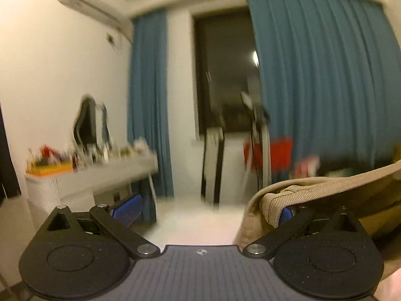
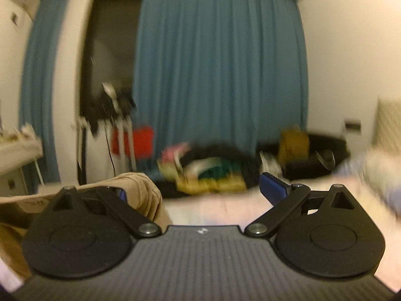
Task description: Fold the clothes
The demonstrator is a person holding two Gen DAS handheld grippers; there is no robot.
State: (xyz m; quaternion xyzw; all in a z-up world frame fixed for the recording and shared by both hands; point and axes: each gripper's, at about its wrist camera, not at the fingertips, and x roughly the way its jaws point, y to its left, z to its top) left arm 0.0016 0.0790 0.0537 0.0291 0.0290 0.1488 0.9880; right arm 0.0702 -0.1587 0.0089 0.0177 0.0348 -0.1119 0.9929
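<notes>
Take the curtain [image 2: 220, 75] as your landmark. The window [image 2: 110, 50] sits to its left, the drying rack [image 2: 117, 125] before the window. A heap of clothes [image 2: 208, 170] lies at the curtain's foot. The desk [image 1: 95, 175] stands far left of the curtain, the garment [image 1: 313, 193] draped nearest you.

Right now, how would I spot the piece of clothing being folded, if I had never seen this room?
Start at the big blue curtains, then look down in front of them. The tan corduroy garment hangs there, draped over one blue pad of each open gripper. Its ribbed beige cloth sets it apart from the bright clothes pile behind.
</notes>
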